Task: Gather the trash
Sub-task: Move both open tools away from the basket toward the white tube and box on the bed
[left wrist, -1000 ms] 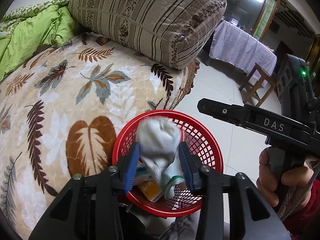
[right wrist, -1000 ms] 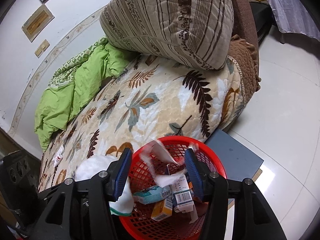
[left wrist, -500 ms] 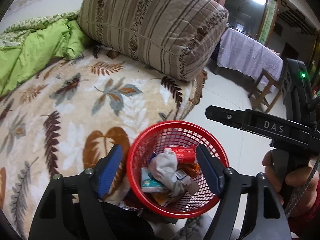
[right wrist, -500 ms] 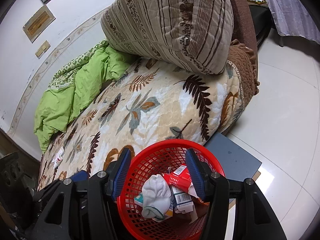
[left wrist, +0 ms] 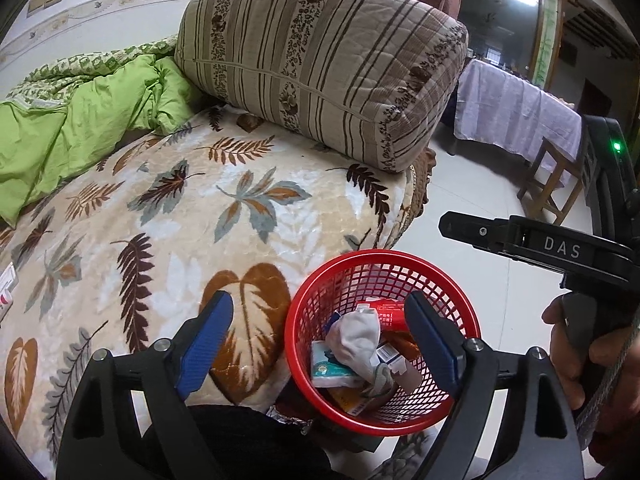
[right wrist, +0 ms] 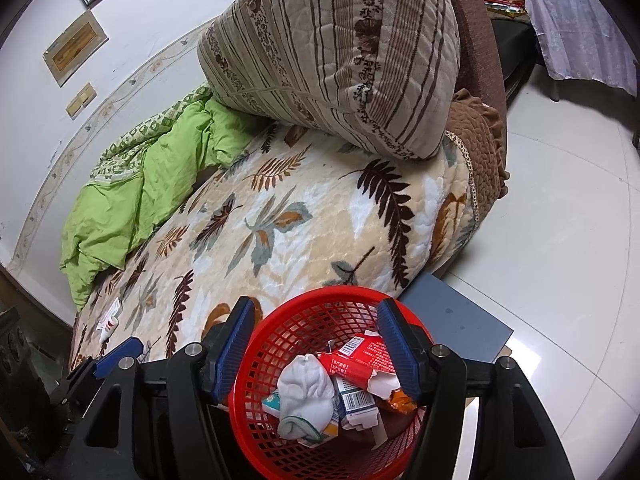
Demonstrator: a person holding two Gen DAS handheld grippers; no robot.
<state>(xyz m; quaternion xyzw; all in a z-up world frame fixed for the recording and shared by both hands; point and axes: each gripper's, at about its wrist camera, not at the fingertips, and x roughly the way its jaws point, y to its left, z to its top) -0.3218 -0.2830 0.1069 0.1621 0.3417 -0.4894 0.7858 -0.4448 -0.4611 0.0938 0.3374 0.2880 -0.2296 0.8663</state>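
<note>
Left hand-held gripper (left wrist: 320,344) opening above red basket (left wrist: 384,264), white sock (left wrist: 360,336) inside

A home bedroom. A bed (right wrist: 304,216) with leaf-print blanket bears a striped pillow (right wrist: 344,56) and green quilt (right wrist: 136,196); framed pictures (right wrist: 74,52) hang above.

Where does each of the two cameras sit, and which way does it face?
Left wrist: on the left gripper, angled down over the red basket beside the bed; its jaws are opening, nothing between them; the person's right hand shows on the right gripper.
Right wrist: on the right gripper, angled down into the same basket; its jaws are opening, straddling the rim; the left gripper's blue pad shows at lower left.
Shared: basket with the white sock, striped pillow, green quilt.
</note>
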